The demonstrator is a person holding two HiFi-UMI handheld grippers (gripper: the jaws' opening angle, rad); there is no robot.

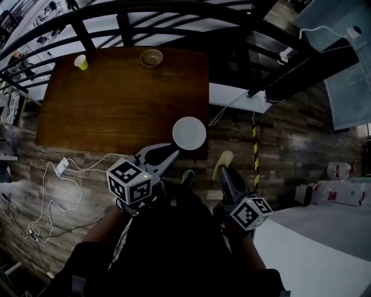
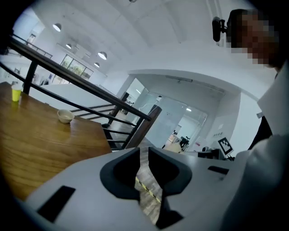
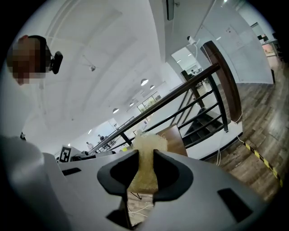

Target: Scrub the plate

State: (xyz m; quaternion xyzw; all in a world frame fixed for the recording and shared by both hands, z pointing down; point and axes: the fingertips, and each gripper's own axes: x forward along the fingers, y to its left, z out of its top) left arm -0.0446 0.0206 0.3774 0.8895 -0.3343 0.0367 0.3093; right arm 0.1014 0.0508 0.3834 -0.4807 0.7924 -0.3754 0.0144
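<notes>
A round white plate (image 1: pixel 189 133) lies at the near right edge of the wooden table (image 1: pixel 116 104). My left gripper (image 1: pixel 173 154) hovers just short of the plate on its near left side. In the left gripper view the left gripper (image 2: pixel 144 151) holds nothing, its jaws open by a narrow gap. My right gripper (image 1: pixel 224 168) hangs off the table below and to the right of the plate, shut on a yellowish sponge (image 1: pixel 224 158). The sponge (image 3: pixel 149 146) sticks out past the right gripper (image 3: pixel 145 152).
A tan bowl (image 1: pixel 151 57) and a yellow cup (image 1: pixel 81 61) stand at the table's far edge, with a black railing (image 1: pixel 174 11) behind them. A white cable with an adapter (image 1: pixel 61 167) trails over the wood floor on the left. Yellow-black tape (image 1: pixel 255 156) marks the floor on the right.
</notes>
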